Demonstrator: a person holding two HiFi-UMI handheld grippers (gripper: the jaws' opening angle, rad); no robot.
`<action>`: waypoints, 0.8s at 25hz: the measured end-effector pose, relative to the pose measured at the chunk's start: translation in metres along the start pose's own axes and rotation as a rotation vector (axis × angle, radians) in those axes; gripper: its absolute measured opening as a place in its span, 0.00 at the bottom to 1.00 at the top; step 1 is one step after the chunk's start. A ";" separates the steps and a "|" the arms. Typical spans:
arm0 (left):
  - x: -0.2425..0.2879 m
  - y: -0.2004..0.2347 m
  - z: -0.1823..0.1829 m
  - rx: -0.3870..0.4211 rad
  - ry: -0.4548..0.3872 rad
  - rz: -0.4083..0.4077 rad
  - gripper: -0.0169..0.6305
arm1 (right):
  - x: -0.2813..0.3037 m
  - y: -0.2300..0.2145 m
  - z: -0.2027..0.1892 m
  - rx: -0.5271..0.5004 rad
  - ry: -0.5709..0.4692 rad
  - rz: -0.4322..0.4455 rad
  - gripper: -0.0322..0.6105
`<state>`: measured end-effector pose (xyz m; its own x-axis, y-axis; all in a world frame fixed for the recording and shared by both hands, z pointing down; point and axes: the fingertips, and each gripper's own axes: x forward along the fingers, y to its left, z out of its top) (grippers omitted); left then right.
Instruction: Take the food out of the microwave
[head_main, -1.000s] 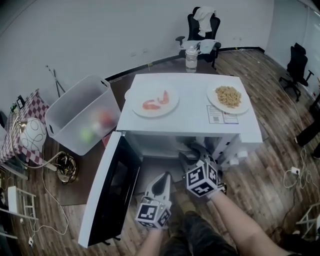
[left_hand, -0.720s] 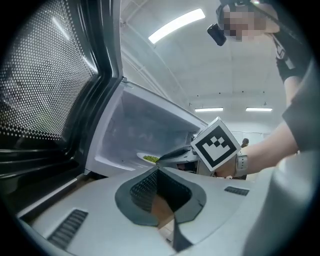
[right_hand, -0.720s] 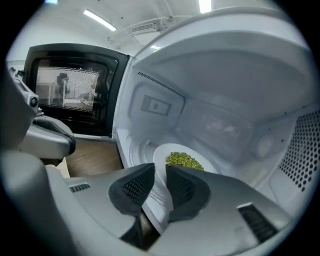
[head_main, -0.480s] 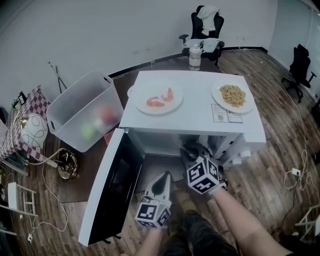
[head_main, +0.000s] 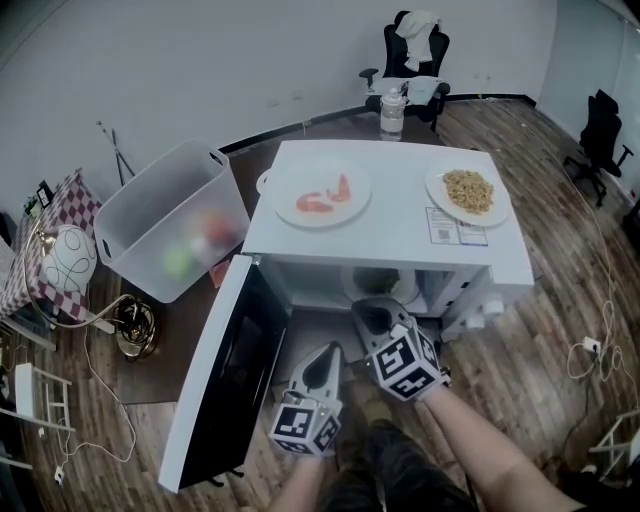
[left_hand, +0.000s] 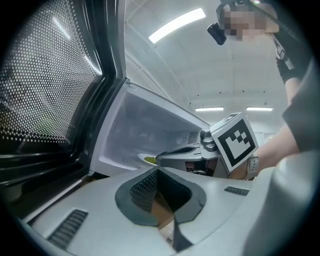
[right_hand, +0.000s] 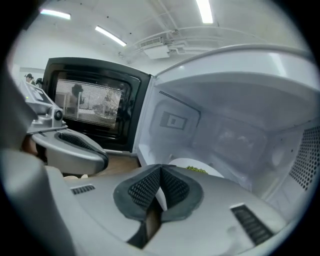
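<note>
Right gripper (right_hand: 160, 175), just closed, clamps the near rim of the plate (right_hand: 182, 163) inside the microwave (right_hand: 240, 135).

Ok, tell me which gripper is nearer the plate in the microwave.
Right. The right gripper has just closed on the plate rim inside the microwave; the left gripper hangs back outside, beside the open door.

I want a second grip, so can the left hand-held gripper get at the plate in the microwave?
Probably yes: the door stands wide open, and only the right hand-held gripper, shut on the plate rim, is nearby.
</note>
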<state>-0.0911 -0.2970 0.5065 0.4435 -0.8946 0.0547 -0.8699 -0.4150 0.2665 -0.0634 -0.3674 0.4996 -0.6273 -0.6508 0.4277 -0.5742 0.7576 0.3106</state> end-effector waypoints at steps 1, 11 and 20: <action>0.000 0.000 0.000 -0.002 0.001 0.001 0.03 | -0.001 0.002 0.002 -0.002 -0.006 0.001 0.05; 0.003 0.003 0.004 -0.004 -0.005 0.008 0.03 | -0.004 -0.019 -0.015 -0.021 0.066 -0.044 0.19; 0.005 0.002 0.006 -0.003 -0.011 0.008 0.03 | 0.000 -0.011 -0.029 -0.094 0.129 0.013 0.22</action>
<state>-0.0916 -0.3030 0.5015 0.4342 -0.8996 0.0464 -0.8727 -0.4073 0.2691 -0.0417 -0.3747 0.5213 -0.5583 -0.6333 0.5359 -0.5106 0.7715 0.3797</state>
